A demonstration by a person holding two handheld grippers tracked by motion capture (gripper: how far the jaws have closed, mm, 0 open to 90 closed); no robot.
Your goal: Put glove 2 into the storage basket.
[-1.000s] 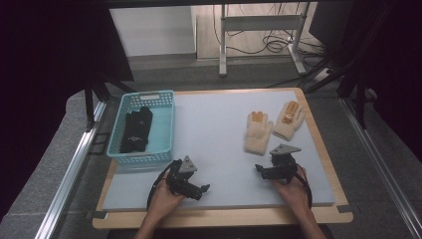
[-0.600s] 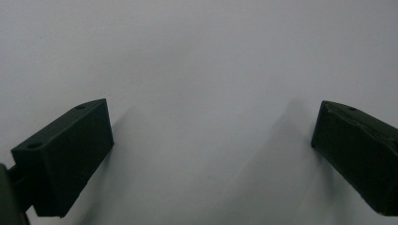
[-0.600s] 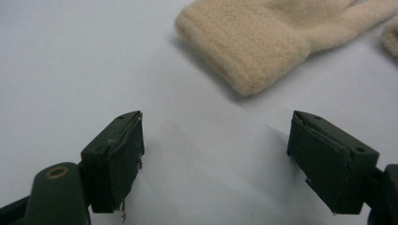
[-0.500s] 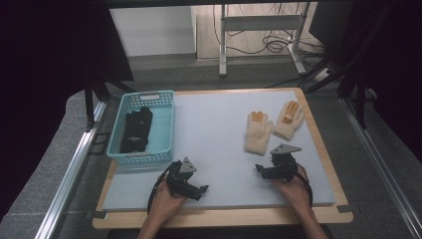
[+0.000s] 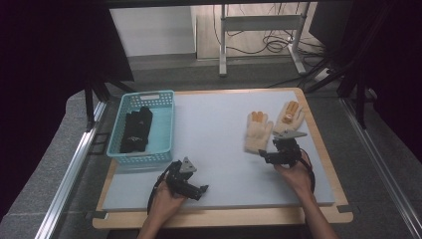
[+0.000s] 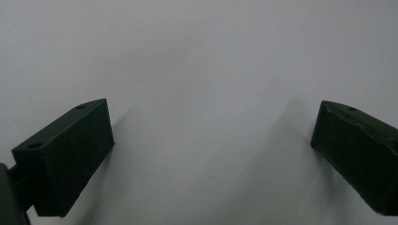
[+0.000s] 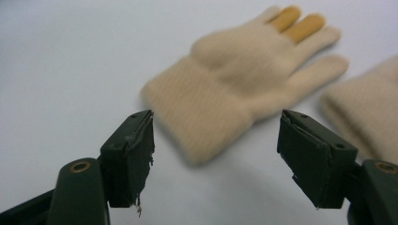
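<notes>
While parked low on bare mat, left gripper (image 5: 191, 186): jaws wide apart, nothing between, likely idle. Teal basket (image 5: 164, 134) at left edge, black gloves (image 5: 135, 129) inside. Right gripper (image 7: 216, 154): jaws spread, aimed at cuff of near cream glove (image 7: 234, 89), probably lining up a grasp. 2 cream knit gloves flat, orange fingertips; second glove (image 5: 290, 117) just beside.
</notes>
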